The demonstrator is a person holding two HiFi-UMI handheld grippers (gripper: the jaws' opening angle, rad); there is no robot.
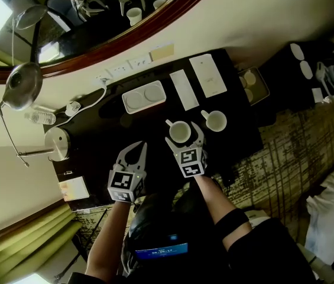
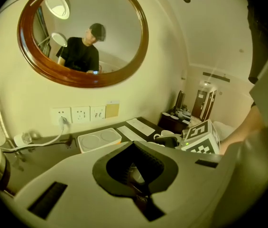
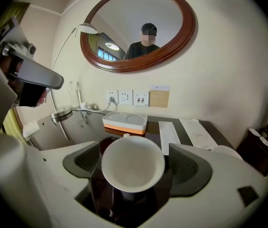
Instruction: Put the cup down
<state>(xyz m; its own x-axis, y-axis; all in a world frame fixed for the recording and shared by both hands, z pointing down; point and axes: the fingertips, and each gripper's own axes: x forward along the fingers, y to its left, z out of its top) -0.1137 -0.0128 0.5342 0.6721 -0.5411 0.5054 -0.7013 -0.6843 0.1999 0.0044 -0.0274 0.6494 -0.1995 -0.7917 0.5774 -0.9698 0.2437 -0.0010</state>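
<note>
While the right hand-held gripper [image 1: 183, 138] holds its jaws wide apart at frame centre, a white cup [image 1: 180, 132] stands upright between them on the dark worktop [image 1: 96, 136], pads just off its sides. To its left, the left hand-held gripper [image 1: 135, 151] has jaws together, empty. A second cup [image 1: 216, 121] sits right of centre.

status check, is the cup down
Left gripper shut, empty. Right gripper open, jaws either side of cup. Cup upright on table. Second cup close by, not touching.
</note>
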